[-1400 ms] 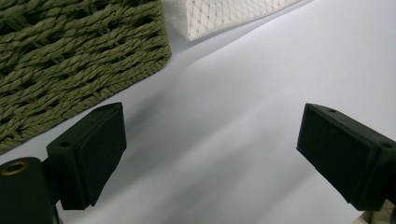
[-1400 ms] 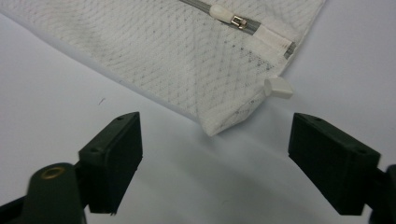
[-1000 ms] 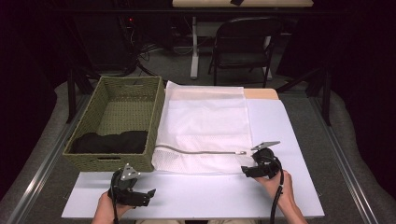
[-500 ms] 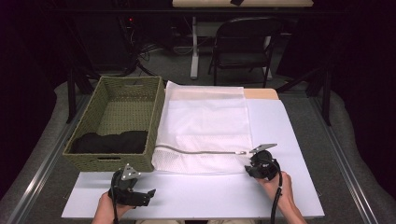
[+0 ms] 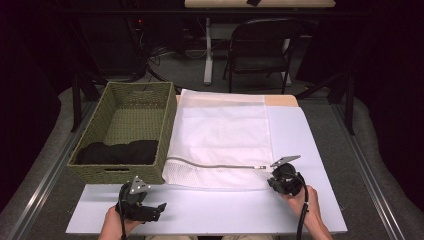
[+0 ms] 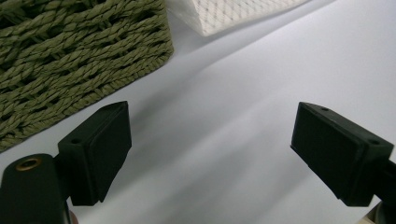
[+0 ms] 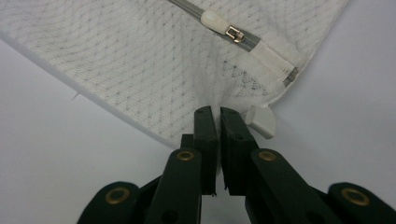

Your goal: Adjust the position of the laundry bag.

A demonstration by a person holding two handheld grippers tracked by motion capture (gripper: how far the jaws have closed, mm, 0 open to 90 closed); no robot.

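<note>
Right gripper (image 7: 218, 114) jaws have just closed, pinching mesh bag (image 5: 220, 135) edge near zipper end to anchor it; left gripper (image 6: 210, 154) wide open, empty, waiting beside basket (image 5: 125, 172).

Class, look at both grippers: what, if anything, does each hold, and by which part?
The right gripper pinches the white mesh bag by its edge near the zipper end. The left gripper is open, holding nothing.
</note>
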